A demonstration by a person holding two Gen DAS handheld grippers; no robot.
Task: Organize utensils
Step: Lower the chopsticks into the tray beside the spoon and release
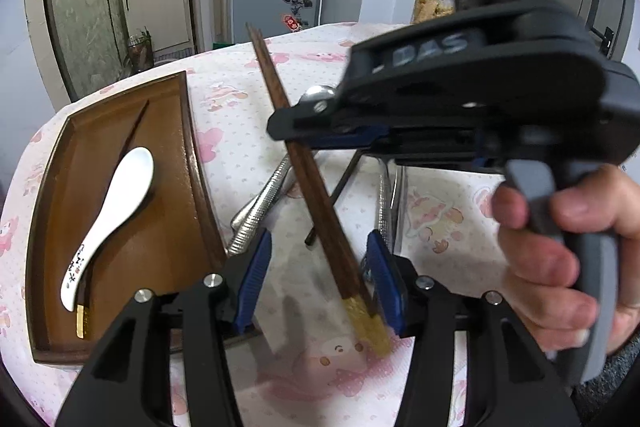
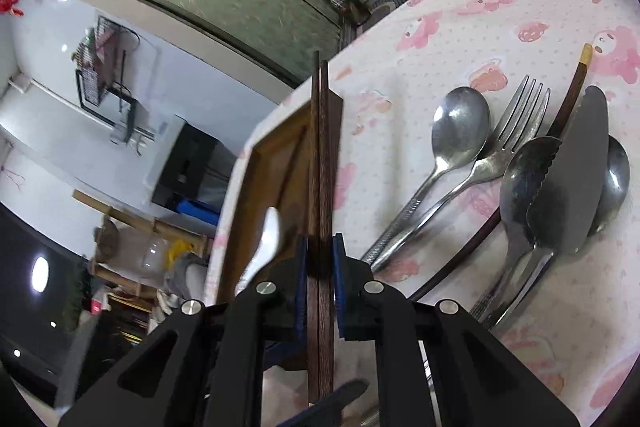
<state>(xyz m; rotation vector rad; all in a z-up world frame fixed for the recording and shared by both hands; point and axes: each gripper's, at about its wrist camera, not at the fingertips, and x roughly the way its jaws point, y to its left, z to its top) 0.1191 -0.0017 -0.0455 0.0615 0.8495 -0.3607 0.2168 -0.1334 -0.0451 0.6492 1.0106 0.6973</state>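
Chopsticks (image 2: pixel 320 187), centre of the right wrist frame, sit clamped between my right gripper (image 2: pixel 320 259), pads shut on the shafts. My left gripper (image 1: pixel 318 279) stands wide open, holding nothing, in the lower middle of its frame.

Risk: the pair is gripped mid-length and tilted, so it could pivot or slip before reaching the wooden tray (image 1: pixel 56 187) at lower left.

Only the left view shows the white spoon (image 1: pixel 116 203) fully; only the right shows the metal cutlery pile (image 2: pixel 520 167) fully.

On the cloth lie three metal spoons (image 2: pixel 460 131), one fork (image 2: pixel 516 123) and one knife (image 2: pixel 572 183). One white spoon (image 1: pixel 116 211) sits in the single tray (image 1: pixel 188 163). Three chopsticks (image 1: pixel 316 195) show: one held, one on the cloth, one in the tray.
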